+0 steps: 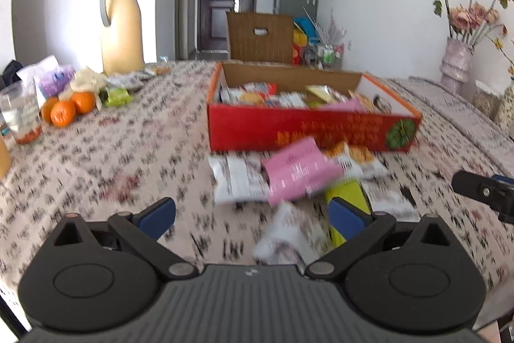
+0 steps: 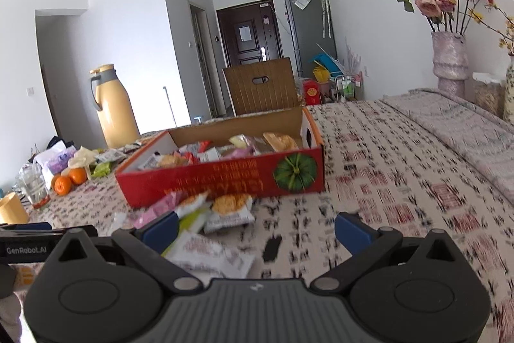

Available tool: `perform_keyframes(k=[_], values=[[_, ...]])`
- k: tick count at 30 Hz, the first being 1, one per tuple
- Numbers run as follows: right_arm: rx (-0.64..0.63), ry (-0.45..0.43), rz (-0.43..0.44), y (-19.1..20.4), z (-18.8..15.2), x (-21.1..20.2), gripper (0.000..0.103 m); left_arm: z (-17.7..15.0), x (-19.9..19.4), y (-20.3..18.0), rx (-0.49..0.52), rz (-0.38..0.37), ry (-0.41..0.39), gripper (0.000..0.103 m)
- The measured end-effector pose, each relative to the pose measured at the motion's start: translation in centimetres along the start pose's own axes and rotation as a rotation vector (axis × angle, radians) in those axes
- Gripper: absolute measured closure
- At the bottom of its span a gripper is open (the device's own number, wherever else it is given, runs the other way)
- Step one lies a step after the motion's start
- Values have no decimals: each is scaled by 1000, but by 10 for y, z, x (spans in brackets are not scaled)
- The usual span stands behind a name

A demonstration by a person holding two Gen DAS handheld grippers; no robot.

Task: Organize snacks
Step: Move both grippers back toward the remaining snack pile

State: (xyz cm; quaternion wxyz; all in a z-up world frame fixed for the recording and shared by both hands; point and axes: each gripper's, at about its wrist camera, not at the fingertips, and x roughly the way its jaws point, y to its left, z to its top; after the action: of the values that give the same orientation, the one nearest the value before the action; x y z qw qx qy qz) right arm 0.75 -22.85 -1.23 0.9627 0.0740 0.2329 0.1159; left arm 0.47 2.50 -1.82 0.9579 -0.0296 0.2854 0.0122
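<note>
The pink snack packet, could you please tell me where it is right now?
In the left wrist view the pink snack packet lies on the tablecloth just in front of the red box, overlapping a white packet.

A: Where is the cardboard box point(image 1: 308, 127) sitting?
B: It is sitting mid-surface point(image 1: 135, 150), with snack packets lying inside it. A loose pile of snack packets point(image 1: 298, 176) is lying just in front of its near wall.

A: And off to the left?
B: The oranges point(image 1: 66, 110) are resting beside a glass cup point(image 1: 21, 114), with the thermos jug point(image 1: 121, 24) standing behind them.

A: What is lying behind the box?
B: A chair back point(image 1: 260, 36) is standing past the far edge. The flower vase point(image 1: 456, 61) is standing at the far right.
</note>
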Motion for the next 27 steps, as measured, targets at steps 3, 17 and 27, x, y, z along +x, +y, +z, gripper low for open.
perform_keyframes(k=[3, 17, 27], values=[[-10, 16, -4, 0, -9, -3, 0, -12, 1, -4, 11, -5, 24, 0], [-13, 54, -12, -3, -21, -2, 0, -16, 26, -12, 31, 12, 60, 3], [-17, 85, -15, -2, -25, 10, 0, -20, 38, -17, 30, -91, 93, 67]])
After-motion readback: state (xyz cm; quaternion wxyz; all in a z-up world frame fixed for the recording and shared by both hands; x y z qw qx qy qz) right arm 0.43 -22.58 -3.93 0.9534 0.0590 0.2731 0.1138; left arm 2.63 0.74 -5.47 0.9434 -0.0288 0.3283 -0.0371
